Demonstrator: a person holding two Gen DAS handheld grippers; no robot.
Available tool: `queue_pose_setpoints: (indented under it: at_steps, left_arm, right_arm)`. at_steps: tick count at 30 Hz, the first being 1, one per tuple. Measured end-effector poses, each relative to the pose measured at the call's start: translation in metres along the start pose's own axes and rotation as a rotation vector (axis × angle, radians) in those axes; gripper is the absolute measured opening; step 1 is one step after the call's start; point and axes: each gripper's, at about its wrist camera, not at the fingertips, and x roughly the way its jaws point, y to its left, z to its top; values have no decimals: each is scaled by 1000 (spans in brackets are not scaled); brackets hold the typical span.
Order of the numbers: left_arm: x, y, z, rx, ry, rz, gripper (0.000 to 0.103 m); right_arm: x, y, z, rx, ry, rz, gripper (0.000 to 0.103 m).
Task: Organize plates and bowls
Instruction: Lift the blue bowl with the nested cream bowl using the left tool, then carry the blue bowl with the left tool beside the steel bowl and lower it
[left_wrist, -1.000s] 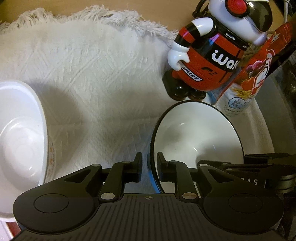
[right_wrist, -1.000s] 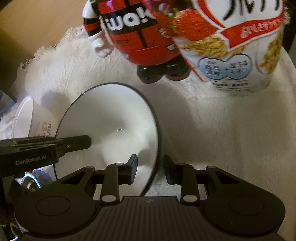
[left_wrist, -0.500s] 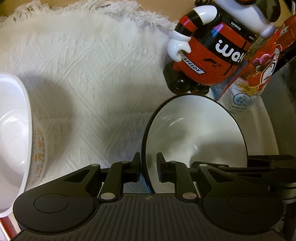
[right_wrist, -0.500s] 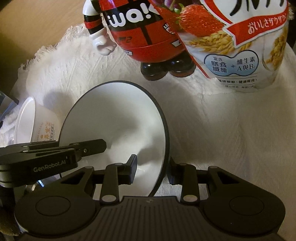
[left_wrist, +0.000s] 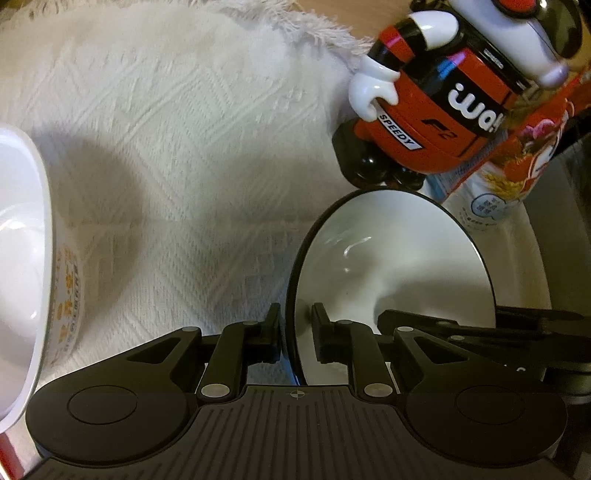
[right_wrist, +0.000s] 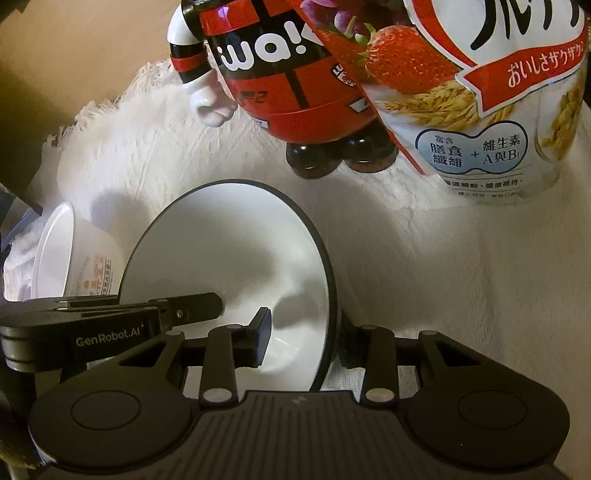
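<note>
A: what's the black-rimmed bowl (left_wrist: 399, 258) like?
B: white inside, thin dark rim, tilted up on edge over the white cloth.
A: and the other?
B: patterned white bowl (right_wrist: 74, 258), off to its left, orange print outside.

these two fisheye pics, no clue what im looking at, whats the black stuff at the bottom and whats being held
The black parts at the bottom are two-finger grippers, hand tools that a person holds, one in each hand. Each carries a camera looking along its fingers, so one picture is taken from the left gripper and the other from the right gripper. Both straddle the rim of one black-rimmed white bowl, tilted on its edge. The left looks clamped on it; the right stands a little looser. On the white cloth are also a patterned white bowl, a red toy figure and a cereal bag.
</note>
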Motion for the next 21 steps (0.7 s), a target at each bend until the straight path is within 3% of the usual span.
queue_pose_setpoints:
  at_steps: [6,15,21]
  left_arm:
    - [-16,-7,-4,10,-34,18,21]
    - [-76,-28,-15,43,-86,40,21]
    - [-121,-52,-38,95,-87,5,21]
  right_arm:
    - [-9,19,-7,-86,-61,-73,37]
    - [-56,30,-13,-53,-124,-8,37]
    - [-109,32,-39,-48,-169,15,37]
